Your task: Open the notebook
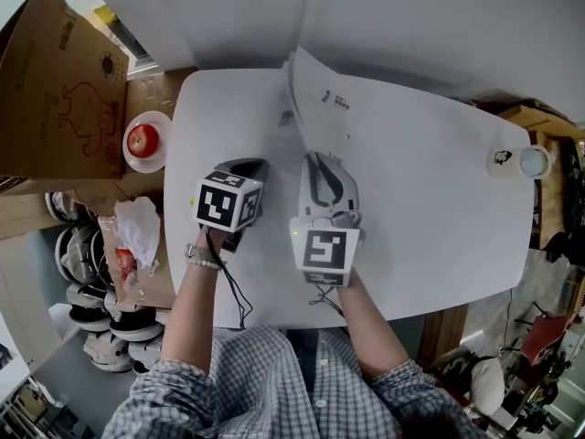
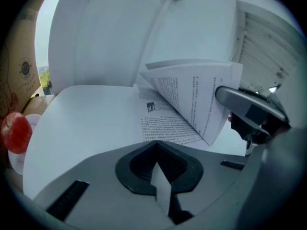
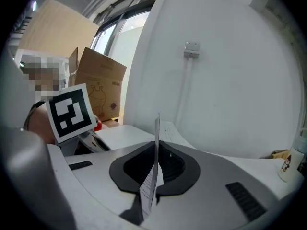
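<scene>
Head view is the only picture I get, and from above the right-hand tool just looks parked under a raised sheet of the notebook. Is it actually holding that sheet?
Observer: Yes. In the right gripper view the right gripper is shut on a thin leaf, which stands edge-on between its pads.
Operator: What lies under the raised part?
Observer: The left gripper view shows a flat page on the table, with lines of print and a small picture.
Operator: So is it open?
Observer: The notebook is partly open: in that view the leaf leans steeply over the flat page, not laid back.
</scene>
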Demonstrator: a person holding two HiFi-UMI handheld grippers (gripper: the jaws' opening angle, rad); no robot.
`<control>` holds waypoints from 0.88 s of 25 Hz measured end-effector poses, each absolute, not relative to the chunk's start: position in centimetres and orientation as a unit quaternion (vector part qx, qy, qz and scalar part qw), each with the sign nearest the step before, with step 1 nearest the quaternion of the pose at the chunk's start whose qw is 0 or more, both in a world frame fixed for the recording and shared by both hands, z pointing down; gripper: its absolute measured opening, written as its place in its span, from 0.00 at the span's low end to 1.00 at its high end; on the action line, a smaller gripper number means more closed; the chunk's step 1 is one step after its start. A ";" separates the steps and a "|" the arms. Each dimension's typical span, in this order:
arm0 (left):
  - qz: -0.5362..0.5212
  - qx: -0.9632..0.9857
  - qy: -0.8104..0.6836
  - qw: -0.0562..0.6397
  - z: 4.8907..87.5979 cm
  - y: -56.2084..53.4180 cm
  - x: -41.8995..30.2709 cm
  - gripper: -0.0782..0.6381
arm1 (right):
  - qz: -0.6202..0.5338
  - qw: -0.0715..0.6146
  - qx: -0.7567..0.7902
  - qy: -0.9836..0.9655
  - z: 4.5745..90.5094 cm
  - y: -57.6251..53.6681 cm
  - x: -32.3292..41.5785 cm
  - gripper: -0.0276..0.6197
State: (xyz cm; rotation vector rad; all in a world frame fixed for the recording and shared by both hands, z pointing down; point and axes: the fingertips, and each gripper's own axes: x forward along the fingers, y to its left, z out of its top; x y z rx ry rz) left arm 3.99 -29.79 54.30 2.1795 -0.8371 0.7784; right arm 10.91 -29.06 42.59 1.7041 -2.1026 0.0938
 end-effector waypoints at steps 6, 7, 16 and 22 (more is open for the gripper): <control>0.299 0.834 -0.325 0.331 54.4 -29.9 3.8 0.12 | 0.049 0.184 0.651 -0.735 41.1 -27.9 13.8 0.09; 0.299 0.834 -0.326 0.330 54.4 -29.9 3.8 0.12 | 0.053 0.179 0.657 -0.731 41.0 -27.7 14.4 0.09; 0.302 0.836 -0.338 0.309 54.5 -29.9 3.7 0.12 | 0.092 0.147 0.701 -0.692 40.9 -25.9 19.1 0.10; 0.304 0.836 -0.341 0.303 54.4 -29.9 3.8 0.12 | 0.137 0.126 0.724 -0.664 41.8 -24.2 22.3 0.10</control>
